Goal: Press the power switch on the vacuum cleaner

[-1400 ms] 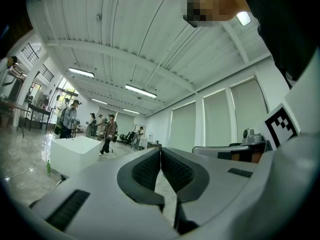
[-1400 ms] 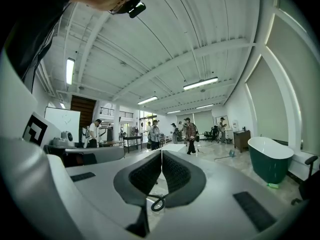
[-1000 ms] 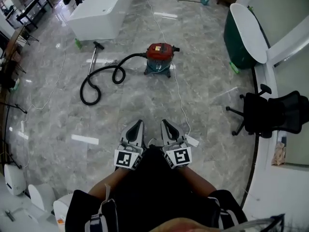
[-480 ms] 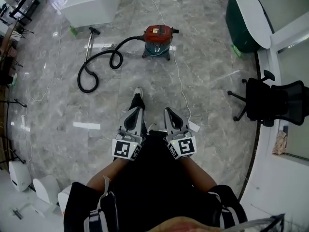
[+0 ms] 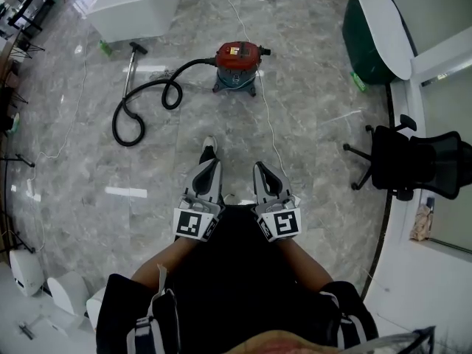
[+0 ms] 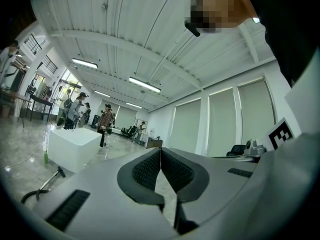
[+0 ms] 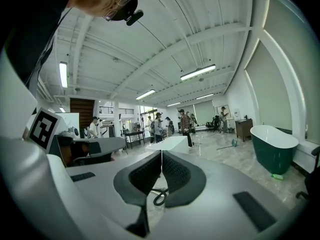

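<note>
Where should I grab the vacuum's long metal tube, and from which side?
Probably the middle of the metal tube, coming straight down from above with the jaws across it. It lies flat on the floor, thin and straight, with bare floor on both sides. The black hose curls in loops, so it would likely be floppier to hold.

Grey marble floor (image 5: 74,220), glossy. Green tub (image 5: 376,32) by right wall, black office chair (image 5: 413,164) near it. White block (image 5: 133,2) far left. Ribbed white ceiling (image 7: 165,29), strip lights (image 7: 199,72) lit.
</note>
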The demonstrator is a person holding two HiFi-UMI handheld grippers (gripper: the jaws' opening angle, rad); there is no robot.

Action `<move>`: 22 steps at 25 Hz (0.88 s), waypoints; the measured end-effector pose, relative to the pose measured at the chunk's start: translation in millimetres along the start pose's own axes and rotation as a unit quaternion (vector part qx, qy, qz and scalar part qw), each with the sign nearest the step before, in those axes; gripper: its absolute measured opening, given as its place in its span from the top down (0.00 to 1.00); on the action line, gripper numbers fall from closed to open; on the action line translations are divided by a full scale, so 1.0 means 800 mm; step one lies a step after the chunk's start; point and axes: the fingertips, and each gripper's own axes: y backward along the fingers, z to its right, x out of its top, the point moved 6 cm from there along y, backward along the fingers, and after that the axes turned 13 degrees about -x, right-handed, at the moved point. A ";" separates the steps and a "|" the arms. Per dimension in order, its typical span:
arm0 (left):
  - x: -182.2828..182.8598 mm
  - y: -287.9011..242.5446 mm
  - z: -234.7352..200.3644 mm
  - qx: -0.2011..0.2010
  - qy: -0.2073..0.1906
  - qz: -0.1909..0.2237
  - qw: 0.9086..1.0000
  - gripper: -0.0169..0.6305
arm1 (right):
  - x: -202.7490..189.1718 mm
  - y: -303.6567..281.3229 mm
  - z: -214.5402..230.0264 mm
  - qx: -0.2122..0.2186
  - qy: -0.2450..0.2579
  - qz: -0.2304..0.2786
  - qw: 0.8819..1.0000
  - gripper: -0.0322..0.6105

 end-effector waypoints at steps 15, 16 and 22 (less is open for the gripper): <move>0.043 -0.158 -0.178 -0.017 0.013 -0.033 0.999 0.94 | 0.049 -0.229 0.014 -0.005 -0.035 0.004 0.999 0.92; 0.044 -0.164 -0.189 -0.018 0.013 -0.037 0.999 0.94 | 0.053 -0.244 0.013 -0.006 -0.030 0.002 1.000 0.92; 0.053 -0.205 -0.256 -0.030 0.041 -0.041 0.998 0.94 | 0.065 -0.332 0.013 -0.025 -0.017 -0.021 0.999 0.92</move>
